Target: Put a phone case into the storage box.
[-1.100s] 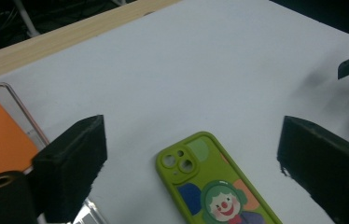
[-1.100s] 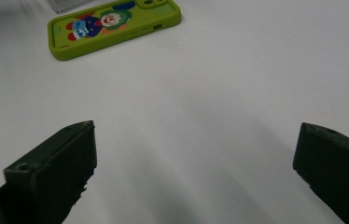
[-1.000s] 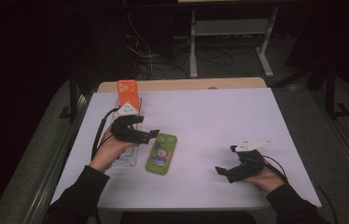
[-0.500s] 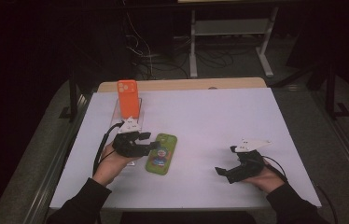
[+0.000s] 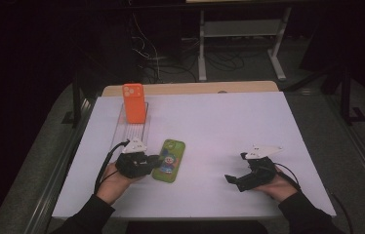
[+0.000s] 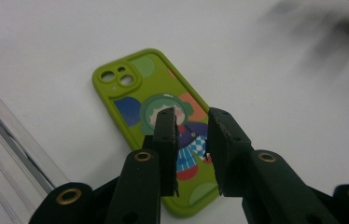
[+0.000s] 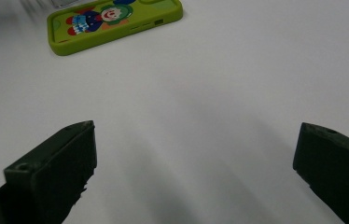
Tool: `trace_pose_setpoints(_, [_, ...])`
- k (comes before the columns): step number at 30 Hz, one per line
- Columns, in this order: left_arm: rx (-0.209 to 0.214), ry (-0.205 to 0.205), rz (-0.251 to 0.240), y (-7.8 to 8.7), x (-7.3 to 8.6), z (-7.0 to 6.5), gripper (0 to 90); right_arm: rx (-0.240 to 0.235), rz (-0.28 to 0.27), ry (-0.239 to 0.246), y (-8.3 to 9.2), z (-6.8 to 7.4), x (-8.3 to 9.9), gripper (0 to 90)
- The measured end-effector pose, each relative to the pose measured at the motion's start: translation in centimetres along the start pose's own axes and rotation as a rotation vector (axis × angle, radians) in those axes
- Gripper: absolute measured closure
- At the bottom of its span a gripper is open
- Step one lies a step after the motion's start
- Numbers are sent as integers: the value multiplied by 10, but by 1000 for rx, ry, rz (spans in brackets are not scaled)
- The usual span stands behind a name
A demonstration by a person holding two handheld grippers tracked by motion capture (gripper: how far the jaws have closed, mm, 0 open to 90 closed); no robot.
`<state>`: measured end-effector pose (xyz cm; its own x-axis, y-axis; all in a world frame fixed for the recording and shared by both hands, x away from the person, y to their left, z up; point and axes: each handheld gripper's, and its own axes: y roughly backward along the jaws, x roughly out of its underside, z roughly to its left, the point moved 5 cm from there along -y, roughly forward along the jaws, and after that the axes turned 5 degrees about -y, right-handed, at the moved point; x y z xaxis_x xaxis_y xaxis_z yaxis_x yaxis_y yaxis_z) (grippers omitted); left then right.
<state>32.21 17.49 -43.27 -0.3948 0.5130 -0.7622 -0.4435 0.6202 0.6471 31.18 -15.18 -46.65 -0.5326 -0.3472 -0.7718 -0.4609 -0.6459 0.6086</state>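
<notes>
A green phone (image 5: 169,160) with a cartoon figure on its case lies back-up on the white table (image 5: 229,122). My left gripper (image 5: 154,161) rests at the phone's left edge, pointing across it. In the left gripper view, its jaws (image 6: 192,116) stand nearly together over the green phone (image 6: 130,100), with nothing between them. My right gripper (image 5: 235,167) sits near the front right, its jaws wide apart and empty. In the right gripper view, the gripper (image 7: 197,127) faces bare table, and the green phone (image 7: 112,21) lies farther off.
An orange phone (image 5: 133,102) stands upright at the far end of a clear ribbed rack (image 5: 132,130), just left of the green phone. The rack's edge (image 6: 4,140) runs beside my left gripper. Bare white tabletop spreads between the two hands.
My left hand has come toward the near edge and lower, from beside the rack to the green phone's left side. The right hand has kept still.
</notes>
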Motion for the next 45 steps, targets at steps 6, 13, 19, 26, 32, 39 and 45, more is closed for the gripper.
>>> trace_pose_setpoints(6, [11,23,-31,9,4,-1,593,-5,11,6,-3,2,0,0])
trace_pose_setpoints(13, [41,-8,-67,17,2,-6,400,-23,18,19,-15,9,-10,0])
trace_pose_setpoints(19, [49,-43,-68,22,-1,-7,172,-45,41,35,-31,21,-23,12])
trace_pose_setpoints(26, [52,-60,-64,22,0,-7,4,-93,90,41,-53,32,-40,148])
trace_pose_setpoints(32, [55,-90,-62,19,0,-7,3,-120,87,56,-74,42,-61,432])
trace_pose_setpoints(39, [59,-85,-51,16,2,-4,0,-178,81,93,-101,57,-86,831])
trace_pose_setpoints(45, [58,-79,-56,16,2,-3,0,-251,99,103,-127,74,-104,882])
